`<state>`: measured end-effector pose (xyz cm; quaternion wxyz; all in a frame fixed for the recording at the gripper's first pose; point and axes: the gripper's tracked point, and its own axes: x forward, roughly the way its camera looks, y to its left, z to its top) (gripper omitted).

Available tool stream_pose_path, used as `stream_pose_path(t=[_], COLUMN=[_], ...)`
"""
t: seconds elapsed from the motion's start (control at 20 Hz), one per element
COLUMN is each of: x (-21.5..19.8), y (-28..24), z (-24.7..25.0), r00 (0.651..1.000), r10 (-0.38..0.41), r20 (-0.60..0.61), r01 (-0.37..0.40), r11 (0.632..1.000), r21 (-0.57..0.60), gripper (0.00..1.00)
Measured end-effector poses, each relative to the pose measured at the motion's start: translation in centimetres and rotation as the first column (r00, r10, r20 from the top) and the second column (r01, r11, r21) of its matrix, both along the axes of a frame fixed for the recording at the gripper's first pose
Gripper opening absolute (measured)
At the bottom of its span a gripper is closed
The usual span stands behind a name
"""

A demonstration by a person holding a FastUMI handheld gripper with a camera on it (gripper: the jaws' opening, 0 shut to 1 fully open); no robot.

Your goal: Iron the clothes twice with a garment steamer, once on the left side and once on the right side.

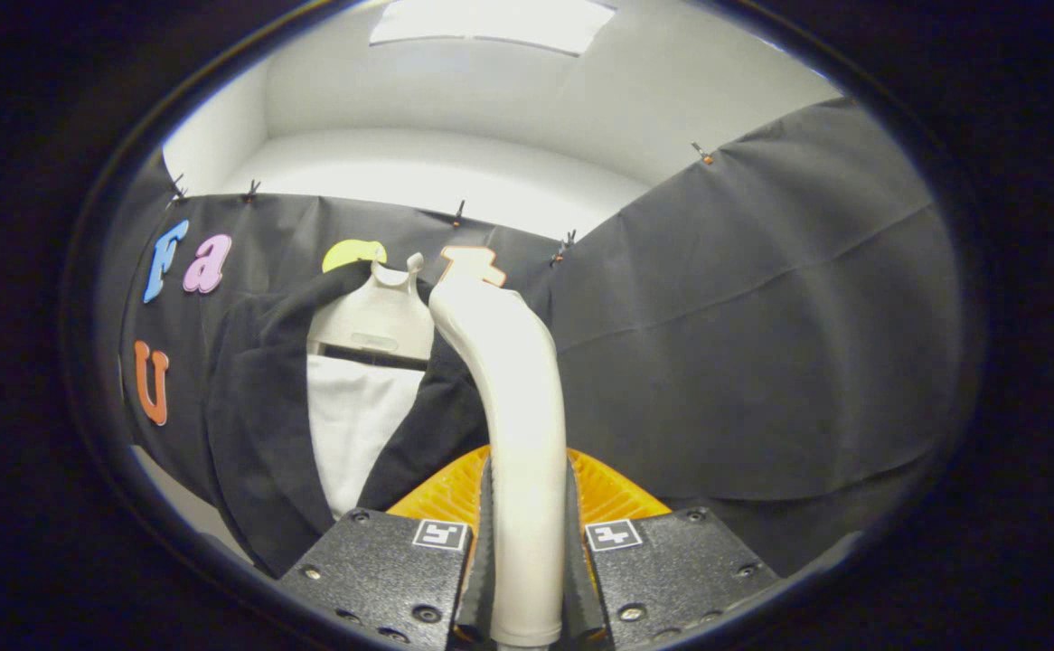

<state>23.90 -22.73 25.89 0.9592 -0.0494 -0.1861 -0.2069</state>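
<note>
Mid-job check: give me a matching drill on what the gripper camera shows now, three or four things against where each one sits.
Things:
1. cream plastic garment steamer
2. black jacket
3. white shirt
4. pale plastic hanger

Places:
A. inside the open jacket front
B. clamped between the fingers of the gripper
C. at the collar, above the shirt
D. hanging against the black cloth wall, beyond the fingers

Pairs: 1-B, 2-D, 3-A, 4-C

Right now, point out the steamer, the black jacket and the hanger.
steamer (pixel 522 434): gripper view, handle shaft, clamped by the hand-held gripper (pixel 525 565).
black jacket (pixel 260 434): gripper view, front panel.
hanger (pixel 378 316): gripper view, pale neck piece.
</note>
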Motion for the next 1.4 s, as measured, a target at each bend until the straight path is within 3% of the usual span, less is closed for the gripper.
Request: stream_pose_path(t=[0.3, 0.45, 0.9, 1.4], x=[4.1, 5.1, 4.8, 5.3], y=[0.1, 0.5, 1.1, 0.1], z=[2.3, 0.8, -5.4, -12.4], r00=[1.0, 1.0, 0.982, 0.94], r10=[-0.016, -0.012, -0.13, -0.206], r20=[-0.007, -0.029, -0.135, -0.272], r01=[0.016, 0.012, 0.124, 0.198], r11=[0.999, 1.0, 0.991, 0.978], r21=[-0.027, -0.019, -0.047, -0.06], gripper=[0.34, 0.34, 0.34, 0.34])
